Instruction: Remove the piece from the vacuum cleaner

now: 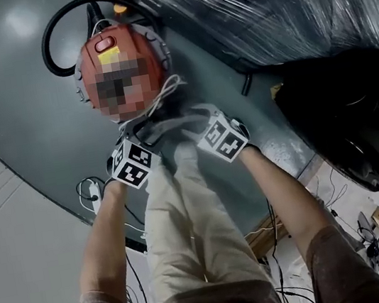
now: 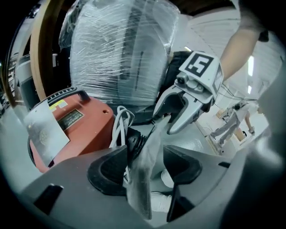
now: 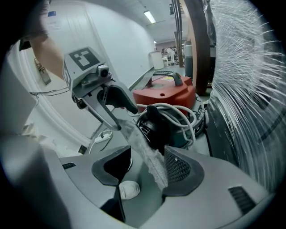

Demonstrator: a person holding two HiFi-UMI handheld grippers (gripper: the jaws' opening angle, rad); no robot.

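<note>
A red vacuum cleaner [image 1: 140,47] stands on the dark floor in front of me; it also shows as the red vacuum body [image 2: 85,120] in the left gripper view and farther off as the same vacuum [image 3: 165,91]. A thin grey filter-like piece [image 2: 145,165] stretches between the two grippers just in front of it. The left gripper [image 2: 144,170] has the piece between its jaws with a gap at each pad. In the right gripper [image 3: 145,169] the piece [image 3: 147,159] leans on the right pad, the left pad well apart. In the head view the left gripper [image 1: 136,131] and right gripper [image 1: 195,121] face each other.
A black hose [image 1: 54,33] loops behind the vacuum and a white cable [image 1: 165,90] is coiled on it. A bulky load wrapped in plastic film [image 1: 259,6] stands close on the right. A power strip [image 1: 94,192] lies left. My legs [image 1: 186,219] are below.
</note>
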